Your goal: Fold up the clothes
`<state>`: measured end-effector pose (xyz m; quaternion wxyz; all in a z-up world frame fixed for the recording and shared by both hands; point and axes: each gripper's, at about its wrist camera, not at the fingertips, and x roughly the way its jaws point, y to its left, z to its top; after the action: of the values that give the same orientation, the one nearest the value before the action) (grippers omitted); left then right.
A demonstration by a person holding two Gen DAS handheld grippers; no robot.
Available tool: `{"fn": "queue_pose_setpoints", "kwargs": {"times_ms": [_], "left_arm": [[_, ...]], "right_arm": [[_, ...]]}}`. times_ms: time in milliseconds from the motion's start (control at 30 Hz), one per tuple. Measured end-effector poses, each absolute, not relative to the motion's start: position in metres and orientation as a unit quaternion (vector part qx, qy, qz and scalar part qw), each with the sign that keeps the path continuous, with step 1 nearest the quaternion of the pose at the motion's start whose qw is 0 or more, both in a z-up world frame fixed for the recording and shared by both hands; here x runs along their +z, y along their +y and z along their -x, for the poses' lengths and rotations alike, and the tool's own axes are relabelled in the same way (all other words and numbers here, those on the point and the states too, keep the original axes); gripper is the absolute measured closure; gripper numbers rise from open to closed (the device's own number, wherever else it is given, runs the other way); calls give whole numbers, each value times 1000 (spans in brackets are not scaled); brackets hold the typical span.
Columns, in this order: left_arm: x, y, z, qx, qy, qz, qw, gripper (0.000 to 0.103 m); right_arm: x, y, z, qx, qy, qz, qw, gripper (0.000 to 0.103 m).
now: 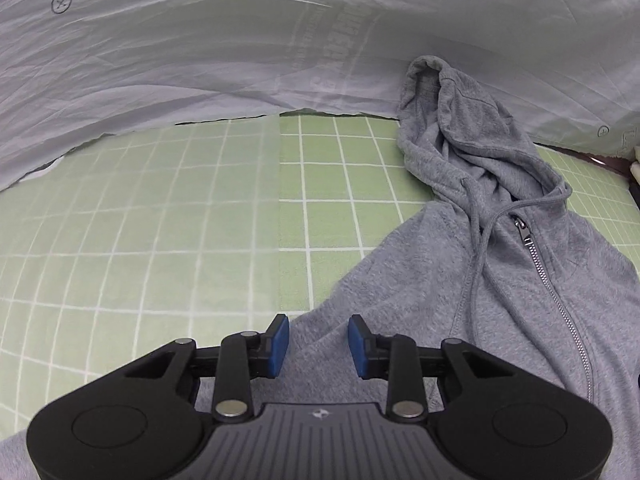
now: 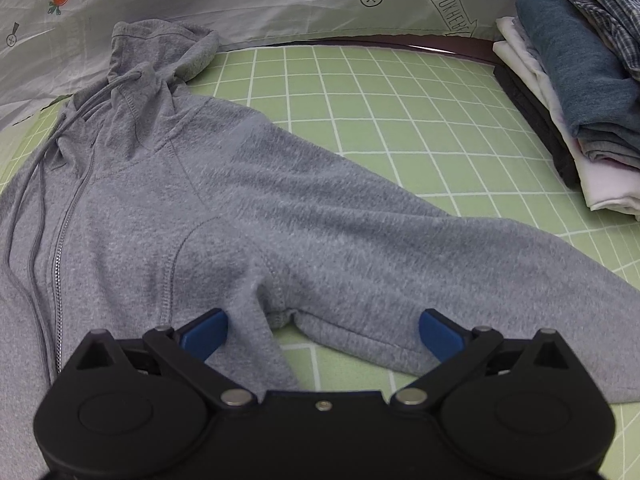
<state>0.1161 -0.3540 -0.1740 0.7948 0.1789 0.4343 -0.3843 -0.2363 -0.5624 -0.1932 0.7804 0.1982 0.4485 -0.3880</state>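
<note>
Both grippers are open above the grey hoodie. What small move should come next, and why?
Probably lower the right gripper and close it on the sleeve near the armpit. The hoodie lies flat and zipped, the sleeve is spread out sideways, and the wide-open jaws already straddle that fabric. The left gripper holds nothing.

A bed covered in a light green sheet with a white grid is carrying a grey zip-up hooded sweatshirt lying spread flat, a stack of folded clothes sitting at its right edge, and a white printed quilt lying bunched along the far side.
</note>
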Motion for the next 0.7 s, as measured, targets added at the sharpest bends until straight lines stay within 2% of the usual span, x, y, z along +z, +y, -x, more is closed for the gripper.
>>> {"fn": "queue_pose_setpoints", "kwargs": {"times_ms": [167, 300, 400, 467, 700], "left_arm": [[-176, -359, -125, -396, 430, -175, 792, 68], [-176, -350, -136, -392, 447, -133, 793, 69], [-178, -343, -141, -386, 458, -104, 794, 75], [-177, -342, -141, -390, 462, -103, 790, 85], [-178, -347, -128, -408, 432, -157, 789, 86]], "right_arm": [[-193, -566, 234, -391, 447, -207, 777, 0], [-191, -568, 229, -396, 448, -198, 777, 0], [-191, -572, 225, -395, 452, -198, 775, 0], [-191, -577, 223, -396, 449, -205, 774, 0], [-192, -590, 221, -400, 437, -234, 771, 0]]}}
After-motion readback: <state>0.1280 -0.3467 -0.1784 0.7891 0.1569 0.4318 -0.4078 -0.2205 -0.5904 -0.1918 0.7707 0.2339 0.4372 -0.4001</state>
